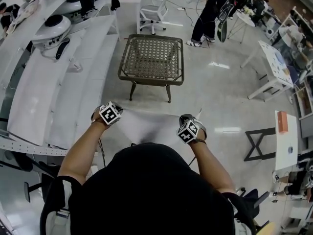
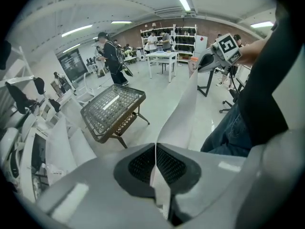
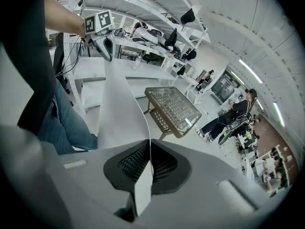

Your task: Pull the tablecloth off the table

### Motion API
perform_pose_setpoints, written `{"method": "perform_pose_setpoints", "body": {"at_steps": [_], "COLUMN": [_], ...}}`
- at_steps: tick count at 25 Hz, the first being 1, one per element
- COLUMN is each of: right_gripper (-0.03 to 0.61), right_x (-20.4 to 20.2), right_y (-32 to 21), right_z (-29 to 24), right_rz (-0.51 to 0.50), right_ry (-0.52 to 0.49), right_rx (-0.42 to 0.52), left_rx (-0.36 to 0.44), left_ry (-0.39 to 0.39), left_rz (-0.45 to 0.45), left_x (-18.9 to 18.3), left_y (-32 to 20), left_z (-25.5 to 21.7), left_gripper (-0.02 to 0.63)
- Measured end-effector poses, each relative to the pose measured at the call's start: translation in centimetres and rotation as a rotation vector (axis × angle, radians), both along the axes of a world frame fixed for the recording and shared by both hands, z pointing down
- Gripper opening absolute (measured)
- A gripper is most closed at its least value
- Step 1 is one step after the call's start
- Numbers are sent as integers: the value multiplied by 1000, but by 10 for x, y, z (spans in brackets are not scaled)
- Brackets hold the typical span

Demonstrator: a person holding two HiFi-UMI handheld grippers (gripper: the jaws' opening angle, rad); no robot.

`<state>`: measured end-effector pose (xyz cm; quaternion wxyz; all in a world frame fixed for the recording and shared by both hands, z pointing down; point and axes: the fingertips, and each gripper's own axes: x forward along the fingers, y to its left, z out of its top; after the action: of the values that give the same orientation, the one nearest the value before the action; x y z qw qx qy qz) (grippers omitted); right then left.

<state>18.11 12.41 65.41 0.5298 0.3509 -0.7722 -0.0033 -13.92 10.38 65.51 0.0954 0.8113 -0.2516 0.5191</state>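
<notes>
The jaws of the left gripper (image 2: 156, 162) are closed together, and an edge of the white tablecloth (image 2: 183, 113) is pinched between the dark ribbed pads (image 2: 138, 165). The jaws of the right gripper (image 3: 149, 163) are likewise pressed shut on another edge of the same cloth, a folded corner of which is seen hanging below the pads (image 3: 164, 165).

From each grip the cloth is stretched as a smooth band to the other gripper, so that it is held up in the air between the two hands, in front of the person's body. In the head view it is seen spread above the pale floor (image 1: 215, 97), apart from the table (image 1: 151, 80).

The table, a low brown one with a woven mesh top, is seen bare, standing beyond the cloth. White benches (image 1: 54, 92) are ranged along the left, and a person in dark clothes (image 1: 208, 13) is seen standing farther back.
</notes>
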Motion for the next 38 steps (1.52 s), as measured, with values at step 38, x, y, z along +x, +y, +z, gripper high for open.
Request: {"method": "perform_pose_setpoints", "body": {"at_steps": [38], "right_gripper": [32], "right_x": [71], "right_y": [-52], "right_z": [-111], "right_rz": [151], "right_ry": [-112], "right_rx": [202], "left_rx": [249], "left_ry": [129], "left_rz": [37], "left_x": [74], "left_y": [-68], "left_z": [-112], "left_gripper": [2]}}
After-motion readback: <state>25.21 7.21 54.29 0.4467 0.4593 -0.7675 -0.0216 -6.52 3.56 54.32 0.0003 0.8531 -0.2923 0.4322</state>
